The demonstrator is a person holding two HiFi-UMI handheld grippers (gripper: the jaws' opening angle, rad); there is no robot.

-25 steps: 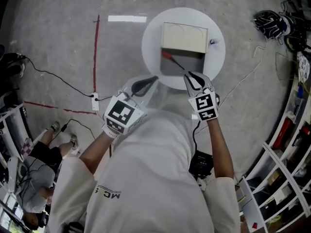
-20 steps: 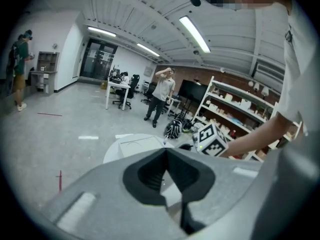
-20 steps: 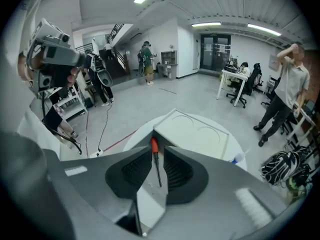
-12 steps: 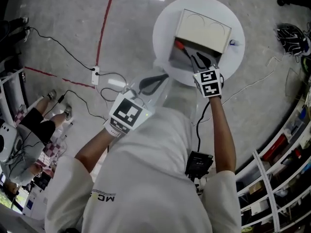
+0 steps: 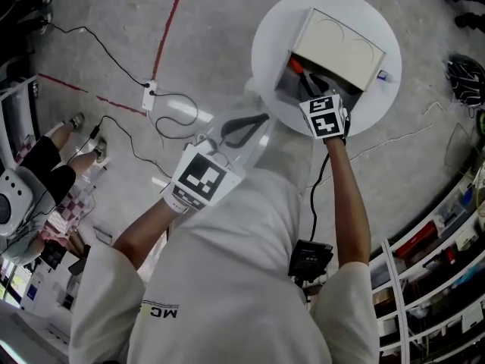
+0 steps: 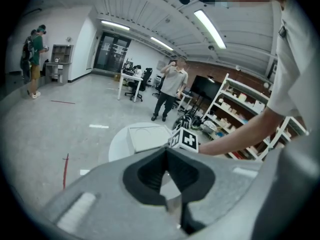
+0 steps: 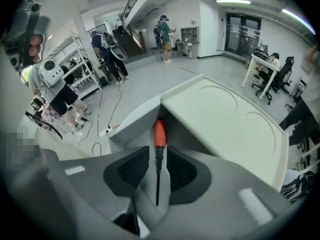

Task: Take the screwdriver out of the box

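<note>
The screwdriver (image 5: 296,66) with an orange-red handle lies inside the open grey box (image 5: 341,48) on the round white table (image 5: 267,44). My right gripper (image 5: 310,89) reaches down into the box, its jaws opening. In the right gripper view the screwdriver (image 7: 159,134) points away from me, its thin shaft running between the pads (image 7: 134,169) without being pressed by them. The cream box lid (image 7: 225,119) stands open to the right. My left gripper (image 5: 258,118) hangs short of the table's near edge, shut and empty; in its own view the left gripper (image 6: 167,151) faces the box (image 6: 147,136).
A power strip with cables (image 5: 151,93) and a red tape line (image 5: 173,14) mark the floor left of the table. Shelving (image 5: 432,279) runs along the right. A small blue-white item (image 5: 381,74) sits on the table beside the box. A person (image 6: 172,89) stands beyond the table.
My right gripper has dropped from the table's near edge into the box, and its jaws have widened around the screwdriver's shaft. The left gripper has sunk a little.
</note>
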